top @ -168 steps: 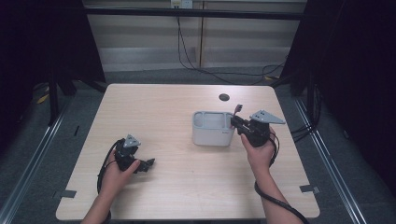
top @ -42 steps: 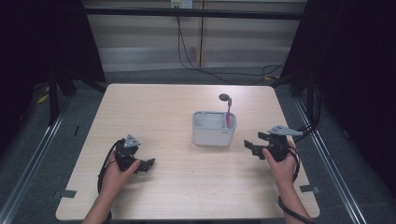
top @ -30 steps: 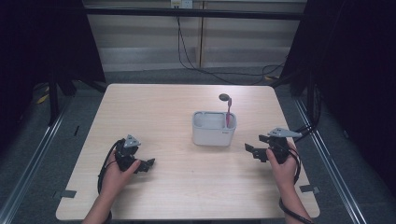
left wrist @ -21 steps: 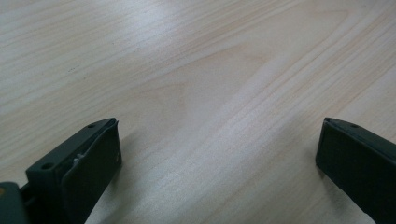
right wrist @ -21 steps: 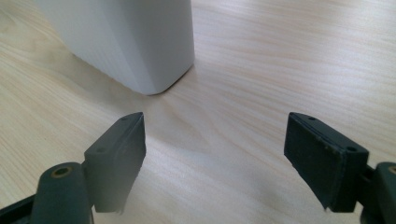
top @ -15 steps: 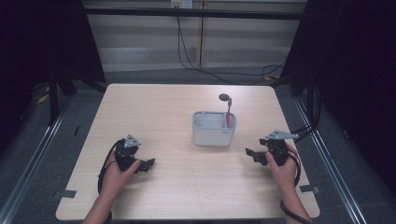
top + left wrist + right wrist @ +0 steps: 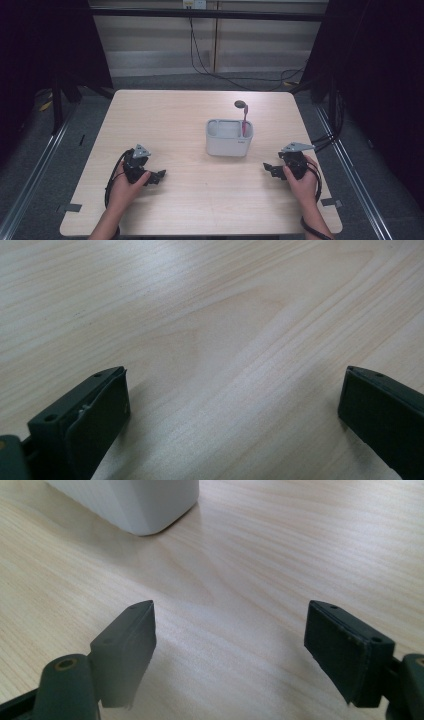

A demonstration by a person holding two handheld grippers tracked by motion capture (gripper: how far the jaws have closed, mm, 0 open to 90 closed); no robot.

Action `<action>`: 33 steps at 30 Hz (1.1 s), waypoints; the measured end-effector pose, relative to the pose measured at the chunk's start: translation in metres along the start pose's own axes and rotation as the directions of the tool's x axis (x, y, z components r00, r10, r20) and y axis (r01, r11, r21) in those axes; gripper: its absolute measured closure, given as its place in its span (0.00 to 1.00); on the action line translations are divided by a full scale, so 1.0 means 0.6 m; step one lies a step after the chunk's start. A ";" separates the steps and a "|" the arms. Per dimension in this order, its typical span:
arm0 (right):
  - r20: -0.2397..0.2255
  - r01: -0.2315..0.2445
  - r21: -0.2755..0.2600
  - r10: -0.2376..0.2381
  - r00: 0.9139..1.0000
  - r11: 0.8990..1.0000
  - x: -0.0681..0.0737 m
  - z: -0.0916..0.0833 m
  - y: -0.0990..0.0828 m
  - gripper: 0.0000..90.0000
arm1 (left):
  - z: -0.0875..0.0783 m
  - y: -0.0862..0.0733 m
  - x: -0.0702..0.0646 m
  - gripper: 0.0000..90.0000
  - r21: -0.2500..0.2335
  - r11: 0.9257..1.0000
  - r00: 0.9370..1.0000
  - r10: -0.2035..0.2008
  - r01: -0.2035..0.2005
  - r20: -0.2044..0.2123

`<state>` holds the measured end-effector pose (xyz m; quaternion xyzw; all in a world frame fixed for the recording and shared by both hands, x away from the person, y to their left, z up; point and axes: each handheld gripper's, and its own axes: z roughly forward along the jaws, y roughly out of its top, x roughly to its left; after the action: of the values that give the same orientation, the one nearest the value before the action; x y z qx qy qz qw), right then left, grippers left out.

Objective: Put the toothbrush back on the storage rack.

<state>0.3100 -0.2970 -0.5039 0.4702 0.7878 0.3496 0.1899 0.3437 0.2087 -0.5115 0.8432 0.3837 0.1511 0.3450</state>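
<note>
two open grippers rest low on the table, with the white holder between and behind them

a white holder (image 7: 229, 137) stands upright near the middle of the wooden table (image 7: 165, 115). a pink brush (image 7: 244, 120) with a dark round head stands in its right part and pokes up over the rim.

the right gripper (image 7: 270, 169) sits in the person's right hand (image 7: 300, 179), near the table's right edge. the holder is to its left and farther back, and the two are apart. in the right gripper view its jaws are spread wide with only bare wood between them, so it grips nothing. a corner of the holder (image 7: 132, 502) shows at the top left there, and the rest is cut off by the frame.

the left gripper (image 7: 158, 176) sits in the person's left hand (image 7: 125, 184) on the left side of the table, well apart from the holder. in the left gripper view its jaws are also spread wide over bare wood, with nothing held.

the inside of the holder is hard to make out from above. both gripper views are blurry close up, and the brush's head is too small to see clearly.
</note>
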 end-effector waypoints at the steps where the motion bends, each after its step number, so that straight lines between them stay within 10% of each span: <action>1: 0.000 0.003 0.003 -0.003 1.000 1.000 0.000 0.001 -0.001 0.23 | 0.000 0.000 0.000 0.00 0.000 1.000 1.000 0.000 0.000 0.000; 33: -0.001 0.006 0.019 -0.006 1.000 1.000 -0.002 0.011 -0.010 0.14 | 0.000 0.000 0.000 0.00 -0.002 1.000 1.000 -0.003 0.003 0.002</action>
<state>0.3110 -0.2976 -0.5128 0.4696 0.7926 0.3417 0.1858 0.3435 0.2085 -0.5118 0.8423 0.3846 0.1501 0.3465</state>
